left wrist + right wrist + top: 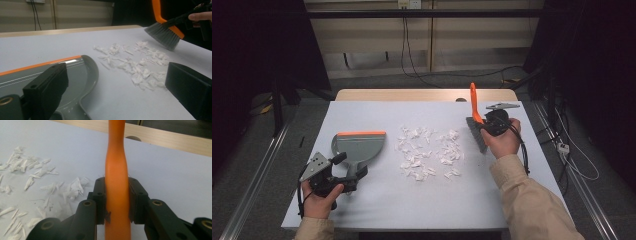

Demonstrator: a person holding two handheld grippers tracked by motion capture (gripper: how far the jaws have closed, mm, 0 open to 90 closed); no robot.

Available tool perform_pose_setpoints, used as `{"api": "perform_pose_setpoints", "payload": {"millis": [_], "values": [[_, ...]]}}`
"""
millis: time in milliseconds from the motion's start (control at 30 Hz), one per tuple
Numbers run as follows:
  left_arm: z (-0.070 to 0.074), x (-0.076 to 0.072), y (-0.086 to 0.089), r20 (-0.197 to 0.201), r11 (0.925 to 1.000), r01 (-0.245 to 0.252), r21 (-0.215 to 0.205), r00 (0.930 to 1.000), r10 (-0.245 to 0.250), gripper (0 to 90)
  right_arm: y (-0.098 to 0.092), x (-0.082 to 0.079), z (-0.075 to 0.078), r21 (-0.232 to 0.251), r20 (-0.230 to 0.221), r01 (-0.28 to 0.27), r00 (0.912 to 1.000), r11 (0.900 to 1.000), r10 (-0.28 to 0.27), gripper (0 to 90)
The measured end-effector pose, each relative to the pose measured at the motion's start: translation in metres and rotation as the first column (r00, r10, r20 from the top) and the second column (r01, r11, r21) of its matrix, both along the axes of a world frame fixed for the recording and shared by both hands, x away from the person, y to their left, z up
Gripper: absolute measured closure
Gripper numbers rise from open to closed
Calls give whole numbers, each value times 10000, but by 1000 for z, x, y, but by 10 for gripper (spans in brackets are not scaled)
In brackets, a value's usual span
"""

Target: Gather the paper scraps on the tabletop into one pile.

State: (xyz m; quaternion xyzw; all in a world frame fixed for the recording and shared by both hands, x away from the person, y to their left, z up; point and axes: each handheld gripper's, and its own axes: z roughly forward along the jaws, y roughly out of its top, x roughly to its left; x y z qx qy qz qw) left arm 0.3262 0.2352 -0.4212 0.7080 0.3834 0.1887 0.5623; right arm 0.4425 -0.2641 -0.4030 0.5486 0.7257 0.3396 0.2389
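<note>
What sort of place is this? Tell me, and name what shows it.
Probably a lab or recording workspace, not a home: a table under a plain white cover, loose cables running to wall sockets, and dark curtains at both sides.

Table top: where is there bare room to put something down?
Free: the table's near strip between the paper scraps and the front edge, and the far strip behind the scraps. Crowded: the middle, from dustpan across the scraps to the brush.
</note>
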Motion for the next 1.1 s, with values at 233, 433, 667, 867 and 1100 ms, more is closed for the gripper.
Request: {"api": "perform_pose_setpoints", "payload": {"millis": [233,433,667,867,1100], "values": [[-3,0,6,-109,9999,-123,32,9999,124,48,10,13,-12,-507,-169,-78,9998,9987,69,708],[-2,1,6,-100,9998,-170,-43,9998,170,49,11,11,-14,-542,-400,-130,9991,9984,109,629],[0,2,1,-77,9999,-109,-76,9999,108,51,9,-5,-9,-364,-588,-261,9980,9990,239,637],[-1,1,4,-134,9999,-162,-42,9998,162,52,10,-3,-17,-655,-638,-746,9955,9951,704,712],[-2,-2,10,-166,9994,-319,-102,9994,317,52,3,11,-8,-429,25,-803,9967,9958,805,713]]}}
